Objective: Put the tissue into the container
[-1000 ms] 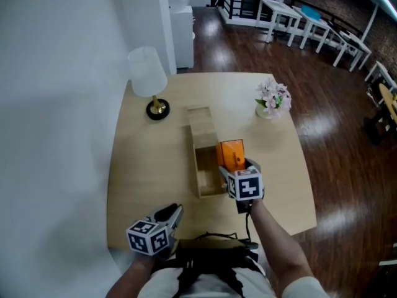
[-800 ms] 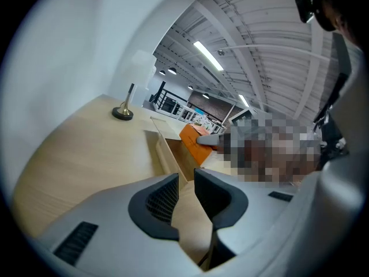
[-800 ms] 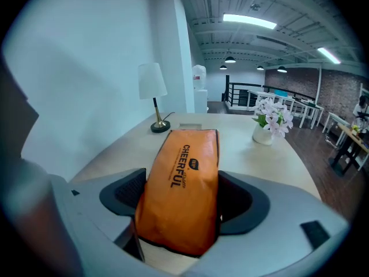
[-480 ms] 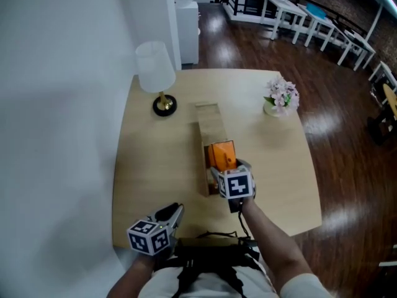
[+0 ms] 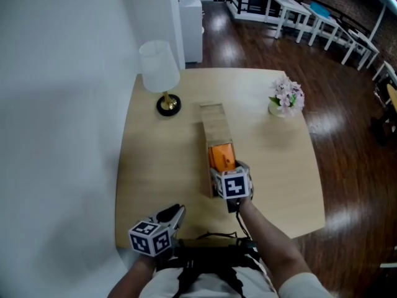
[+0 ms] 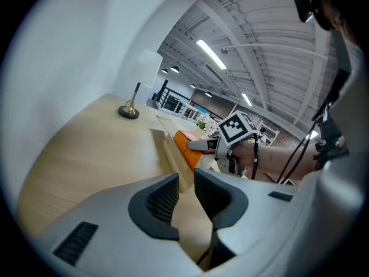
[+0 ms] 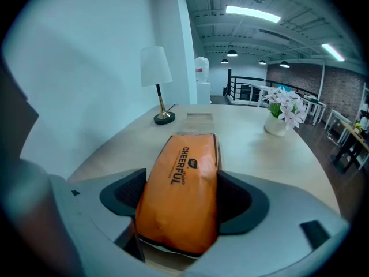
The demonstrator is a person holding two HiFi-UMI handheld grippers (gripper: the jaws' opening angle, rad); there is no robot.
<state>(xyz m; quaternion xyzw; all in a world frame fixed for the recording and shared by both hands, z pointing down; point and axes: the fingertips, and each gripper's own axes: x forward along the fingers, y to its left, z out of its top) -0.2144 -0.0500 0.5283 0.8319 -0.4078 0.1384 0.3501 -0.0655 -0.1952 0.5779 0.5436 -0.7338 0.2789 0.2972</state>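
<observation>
An orange tissue pack (image 5: 221,157) is held between the pads of my right gripper (image 5: 224,167), which is shut on it. The pack lies lengthwise in line with the long wooden container (image 5: 213,124) at its near end; whether it rests on the bottom is hidden. In the right gripper view the pack (image 7: 184,183) fills the space between the jaws of the right gripper (image 7: 183,198). My left gripper (image 5: 176,212) hovers at the table's near-left edge, apart from the container, its jaws a narrow gap apart with nothing in them. The left gripper view shows the pack (image 6: 185,142) ahead.
A white table lamp (image 5: 160,73) stands at the back left of the round-cornered wooden table (image 5: 155,160). A small pot of pink flowers (image 5: 286,98) sits at the back right. A white wall runs along the left; dark wood floor surrounds the table.
The right gripper has carried the orange pack leftward and down, from beside the container's right wall to in line with it. The left gripper has hardly moved.
</observation>
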